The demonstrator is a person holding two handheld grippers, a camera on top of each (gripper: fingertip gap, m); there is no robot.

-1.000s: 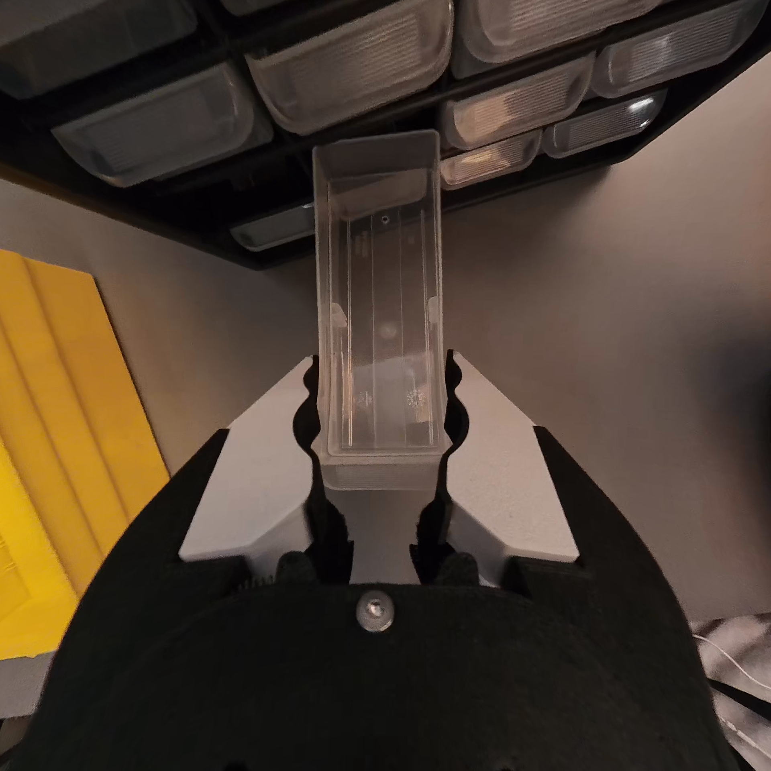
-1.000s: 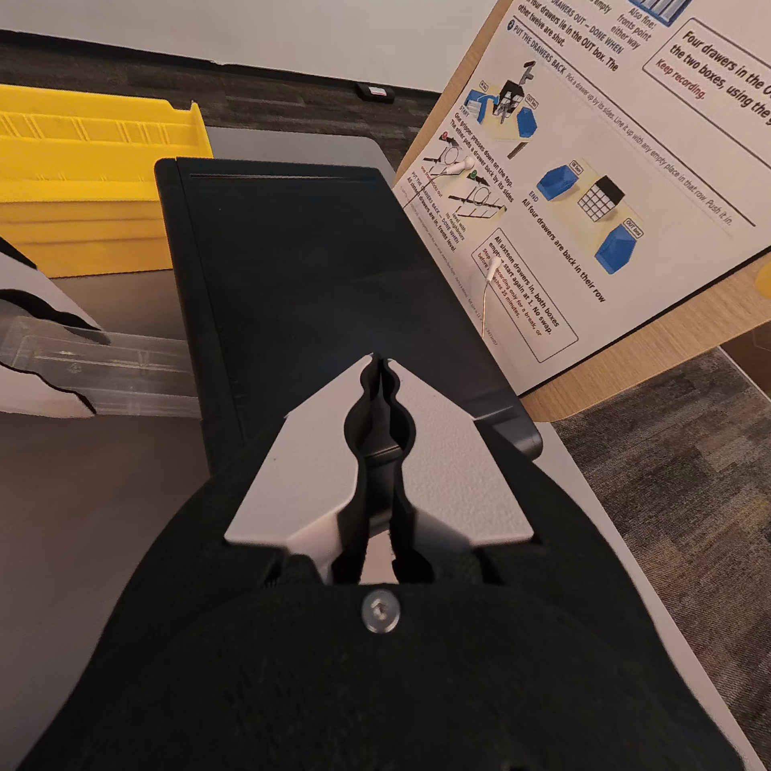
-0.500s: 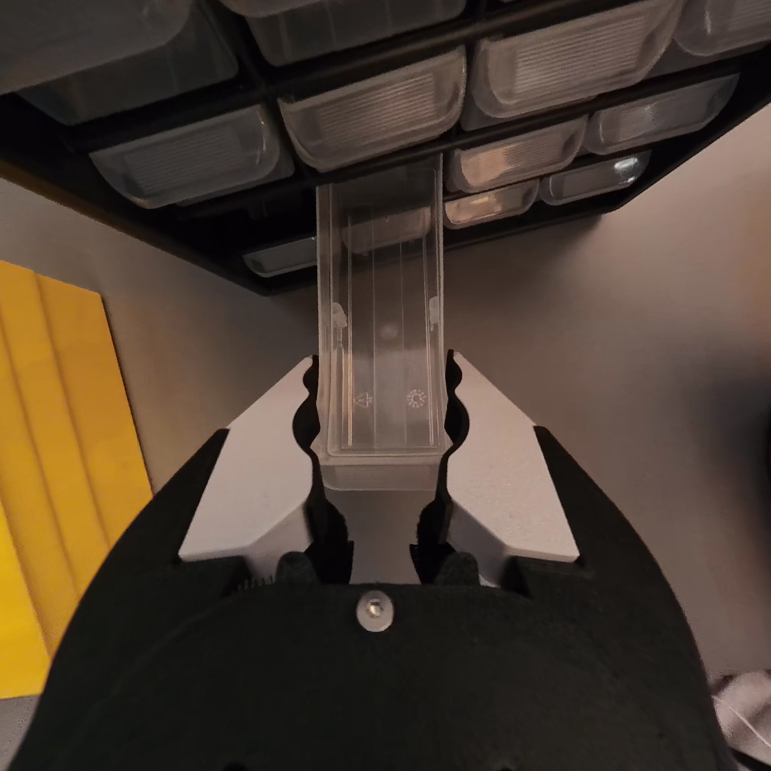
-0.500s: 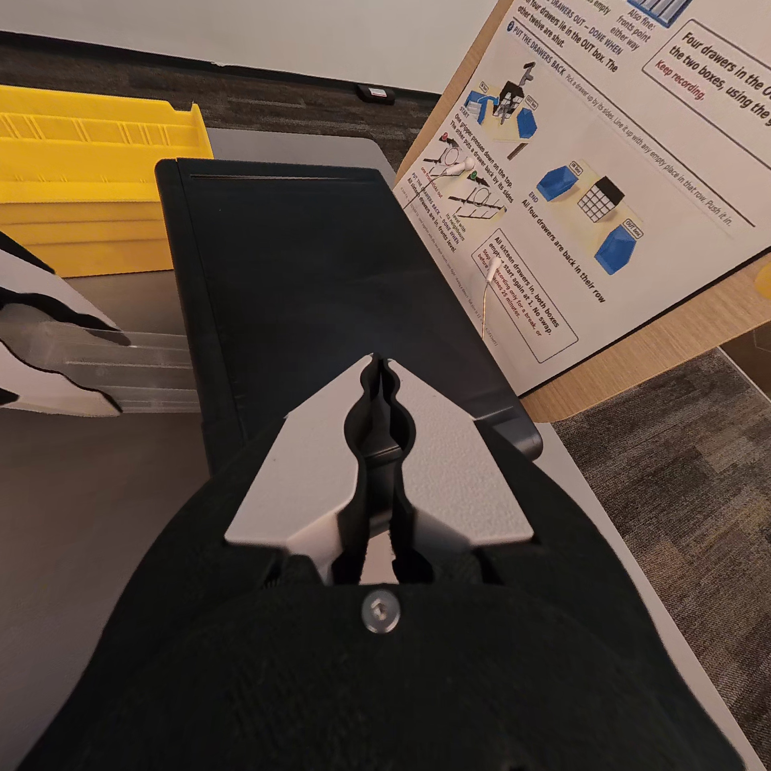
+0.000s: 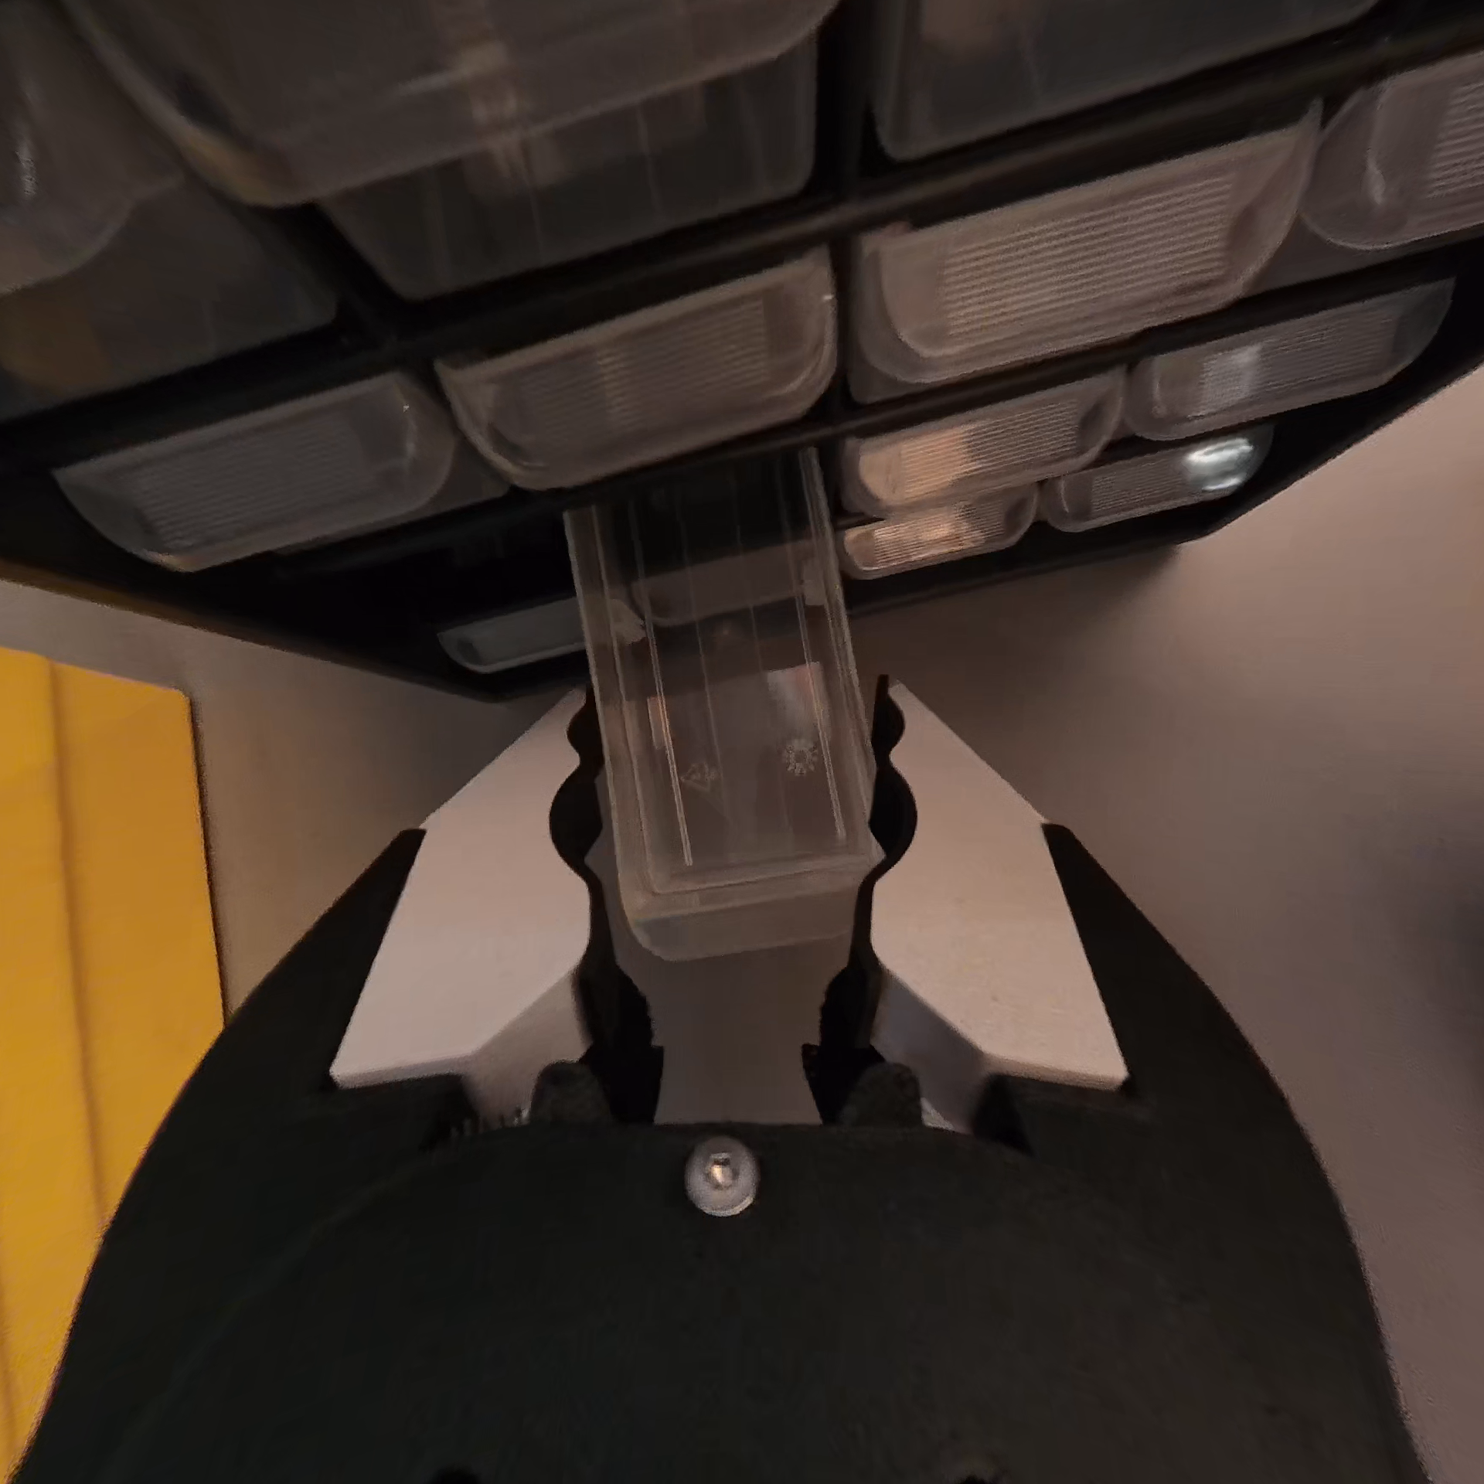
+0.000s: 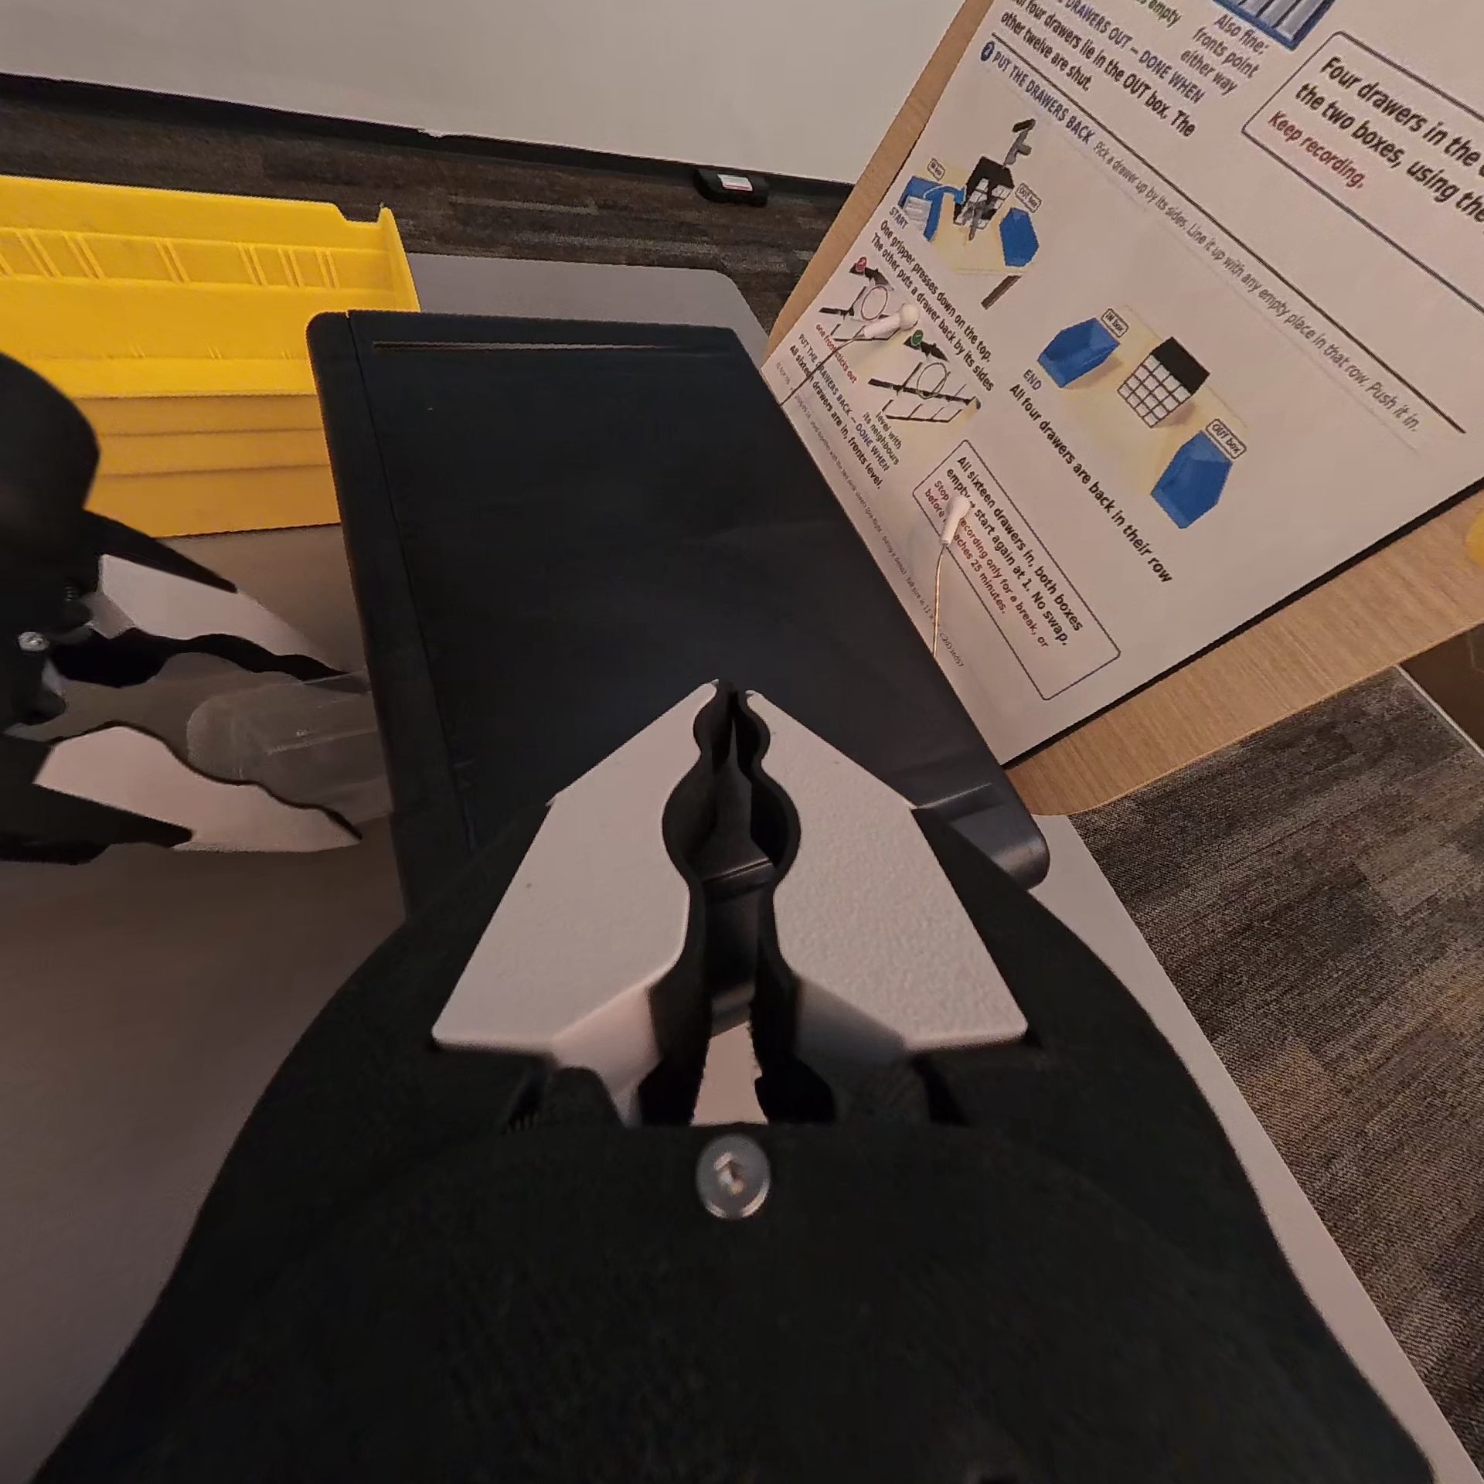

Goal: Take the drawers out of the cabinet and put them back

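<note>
Beside the black plastic cabinet (image 6: 610,514): one yellow bin (image 6: 201,361), one instruction sheet (image 6: 1188,337). My left gripper (image 5: 727,795) clamps one clear drawer (image 5: 723,723), half-inserted; right gripper (image 6: 727,699) closed, empty.

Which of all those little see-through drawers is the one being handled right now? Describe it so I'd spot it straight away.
Find the black cabinet on the grey table, its front a grid of clear drawers. Along the bottom row, one clear drawer sticks halfway out, gripped by its sides in the left gripper. Its neighbours all sit pushed in.
</note>
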